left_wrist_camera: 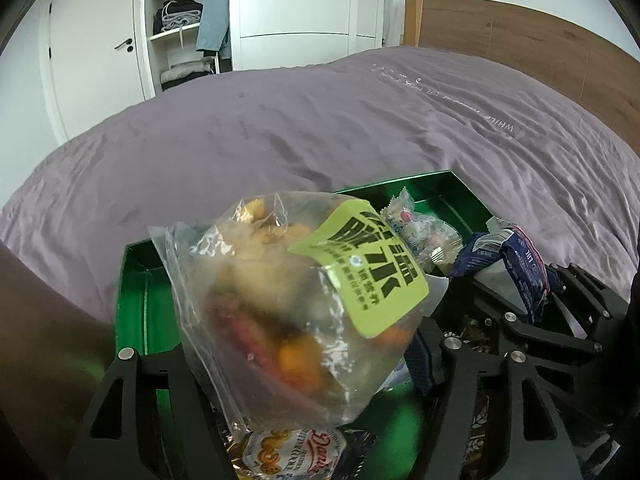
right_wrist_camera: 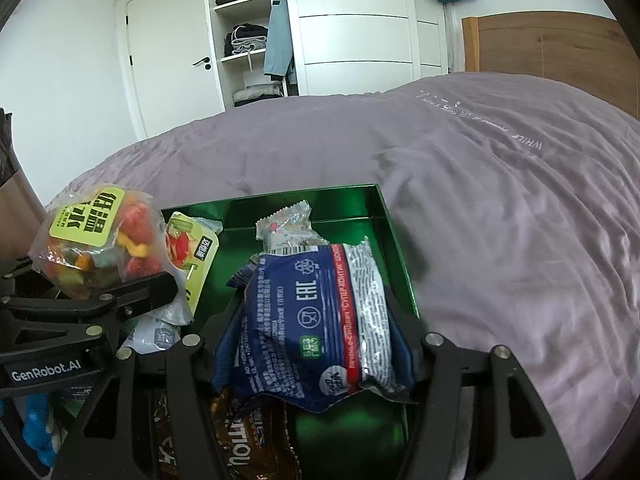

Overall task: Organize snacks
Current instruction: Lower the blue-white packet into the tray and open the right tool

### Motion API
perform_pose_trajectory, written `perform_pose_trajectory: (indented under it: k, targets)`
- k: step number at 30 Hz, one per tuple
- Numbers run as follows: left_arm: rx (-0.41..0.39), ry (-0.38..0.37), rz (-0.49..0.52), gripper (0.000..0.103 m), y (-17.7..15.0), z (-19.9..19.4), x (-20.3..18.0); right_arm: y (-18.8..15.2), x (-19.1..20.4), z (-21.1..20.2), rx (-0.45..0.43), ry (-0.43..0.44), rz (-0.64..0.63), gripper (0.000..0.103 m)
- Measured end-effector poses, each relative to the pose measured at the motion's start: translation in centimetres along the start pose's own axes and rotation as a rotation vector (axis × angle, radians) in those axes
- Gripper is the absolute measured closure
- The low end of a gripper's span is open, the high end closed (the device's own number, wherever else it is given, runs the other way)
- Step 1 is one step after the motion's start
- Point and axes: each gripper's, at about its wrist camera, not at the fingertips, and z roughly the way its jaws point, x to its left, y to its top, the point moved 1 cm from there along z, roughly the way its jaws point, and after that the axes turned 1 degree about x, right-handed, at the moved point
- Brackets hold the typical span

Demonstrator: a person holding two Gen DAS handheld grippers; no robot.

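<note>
We see bed [right_wrist_camera: 460, 200] under creased mauve cover, filling most of view. Wooden headboard [right_wrist_camera: 560, 48] at 2 o'clock. White wardrobe [right_wrist_camera: 352, 28] with curved drawer fronts at 12 o'clock; open shelves [right_wrist_camera: 244, 40] beside it hold folded clothes, pale blue garment [right_wrist_camera: 278, 32] hanging at their edge. White door [right_wrist_camera: 168, 60] with dark handle at 10 o'clock. Walls white, soft daylight.

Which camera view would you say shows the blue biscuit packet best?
The right wrist view: the blue biscuit packet fills the centre between the right gripper fingers, its printed back legible. The left wrist view shows only its crumpled end at the right edge.
</note>
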Motion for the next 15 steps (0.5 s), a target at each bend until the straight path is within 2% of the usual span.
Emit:
perform_pose_trajectory:
  k: [8, 15]
  targets:
    - [0.01, 0.02, -0.016, 0.038, -0.6, -1.0, 0.6, 0.0, 1.0, 0.4, 0.031, -0.012, -0.053, 0.0]
    - [0.017, -0.004, -0.008, 0.037, -1.1, -2.1, 0.8, 0.3, 1.8, -0.1, 0.036, -0.05, -0.078, 0.0]
